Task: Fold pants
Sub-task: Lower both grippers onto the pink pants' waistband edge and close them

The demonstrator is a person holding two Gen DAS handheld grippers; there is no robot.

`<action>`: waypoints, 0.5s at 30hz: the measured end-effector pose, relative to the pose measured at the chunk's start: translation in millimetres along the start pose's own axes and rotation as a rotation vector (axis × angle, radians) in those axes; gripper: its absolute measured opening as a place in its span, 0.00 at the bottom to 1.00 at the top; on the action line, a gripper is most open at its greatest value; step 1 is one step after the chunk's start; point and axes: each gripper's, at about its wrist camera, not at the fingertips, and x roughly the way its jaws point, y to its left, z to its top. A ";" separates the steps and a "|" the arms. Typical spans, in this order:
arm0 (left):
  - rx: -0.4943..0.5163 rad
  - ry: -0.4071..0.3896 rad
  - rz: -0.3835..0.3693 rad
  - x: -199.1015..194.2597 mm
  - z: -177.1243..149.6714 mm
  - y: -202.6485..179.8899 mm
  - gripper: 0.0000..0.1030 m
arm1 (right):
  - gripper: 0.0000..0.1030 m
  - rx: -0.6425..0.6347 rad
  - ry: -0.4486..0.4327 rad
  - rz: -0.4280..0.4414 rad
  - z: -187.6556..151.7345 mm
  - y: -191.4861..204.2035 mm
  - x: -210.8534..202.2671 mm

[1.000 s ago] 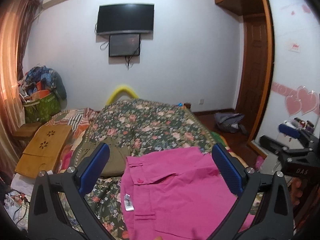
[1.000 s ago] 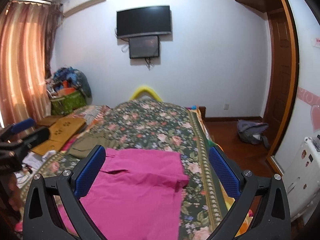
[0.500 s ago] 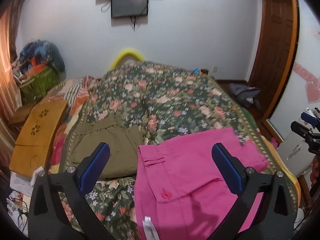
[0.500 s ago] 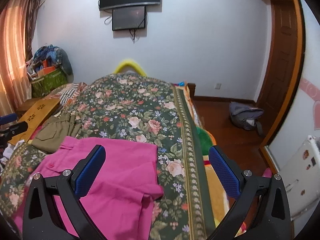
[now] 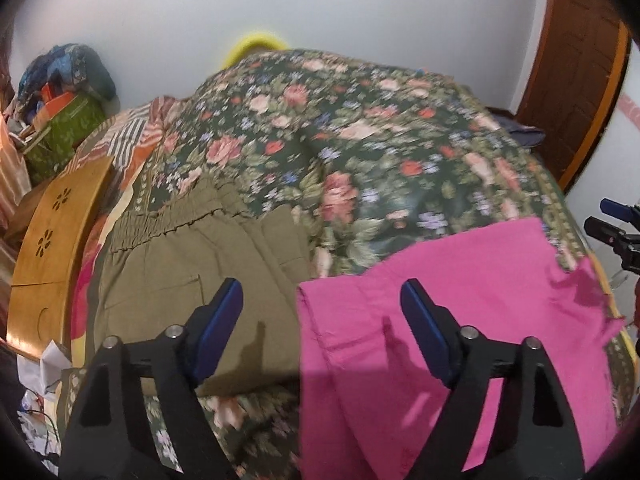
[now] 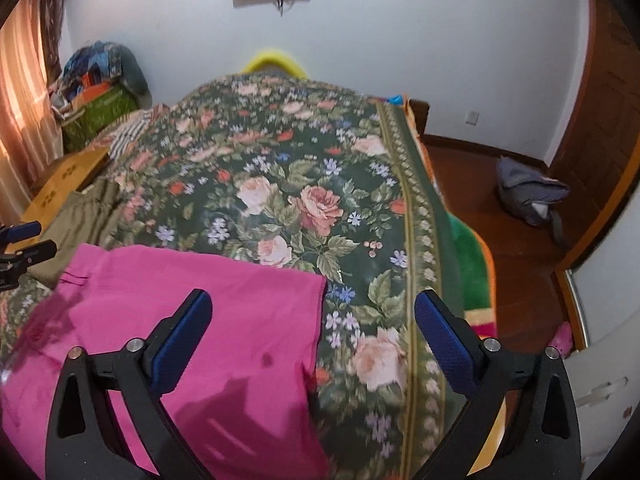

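Pink pants [image 5: 460, 312] lie flat on the floral bedspread [image 5: 360, 140]; they also show in the right wrist view [image 6: 208, 312]. My left gripper [image 5: 322, 292] is open and empty, low over the pants' left edge, which lies between its fingers. My right gripper [image 6: 312, 304] is open and empty, low over the pants' right edge. The left gripper shows at the far left of the right wrist view [image 6: 20, 248], and the right gripper shows at the far right of the left wrist view [image 5: 616, 228].
Olive-green pants [image 5: 192, 264] lie folded left of the pink ones. A wooden lap board [image 5: 48, 240] lies at the bed's left edge. A pile of bags [image 6: 100, 92] stands in the back left corner. A grey bag [image 6: 528, 192] lies on the floor by the door.
Both grippers have tilted down and moved closer to the bed. The left gripper's fingers have narrowed somewhat; the pants have not moved.
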 end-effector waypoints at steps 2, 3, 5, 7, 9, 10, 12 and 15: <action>-0.005 0.017 0.004 10.2 2.0 5.5 0.70 | 0.88 -0.010 0.037 0.003 3.0 -2.9 15.6; -0.005 0.026 0.001 15.4 2.8 7.2 0.69 | 0.86 -0.008 0.058 0.019 3.7 -5.5 23.4; 0.000 0.043 -0.011 23.3 2.0 6.9 0.68 | 0.83 -0.001 0.082 0.042 6.0 -8.4 35.1; 0.014 0.065 -0.025 32.7 0.7 4.9 0.64 | 0.82 0.001 0.100 0.063 8.2 -11.2 46.2; 0.024 0.086 -0.023 41.7 -2.0 3.2 0.58 | 0.75 0.006 0.117 0.063 8.1 -12.3 56.3; 0.022 0.099 -0.030 45.4 -3.0 3.7 0.55 | 0.74 0.004 0.125 0.061 7.9 -11.9 61.4; 0.005 0.129 -0.063 53.2 -5.8 5.7 0.49 | 0.72 -0.001 0.147 0.070 6.2 -12.0 69.6; -0.010 0.146 -0.095 59.0 -8.7 8.4 0.44 | 0.61 0.003 0.187 0.095 4.4 -12.0 81.4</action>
